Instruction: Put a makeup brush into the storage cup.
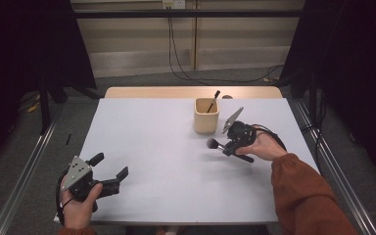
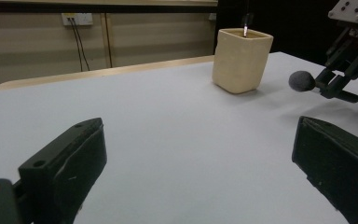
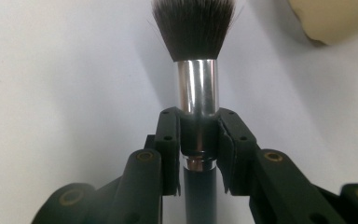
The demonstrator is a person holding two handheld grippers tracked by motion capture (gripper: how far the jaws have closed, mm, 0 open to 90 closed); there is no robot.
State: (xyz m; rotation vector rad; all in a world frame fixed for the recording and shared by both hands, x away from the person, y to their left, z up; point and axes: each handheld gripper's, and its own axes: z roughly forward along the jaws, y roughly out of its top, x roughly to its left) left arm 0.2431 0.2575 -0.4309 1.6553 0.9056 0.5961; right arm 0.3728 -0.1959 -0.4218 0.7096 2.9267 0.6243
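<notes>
On the right half of the tabletop [image 1: 142,147]: right hand-held gripper [image 1: 231,145], jaws clamped on the silver ferrule of a makeup brush [image 1: 214,143]. Brush held level above the surface, long axis running left-right, bristle head to the left. Beige cup [image 1: 206,115]: just beyond the brush, far side, slightly left; a second dark brush [image 1: 213,100] already stands in it, leaning. Nothing lies between. Left hand-held gripper [image 1: 111,168]: near left, jaws wide apart, empty, well apart from the cup.
</notes>
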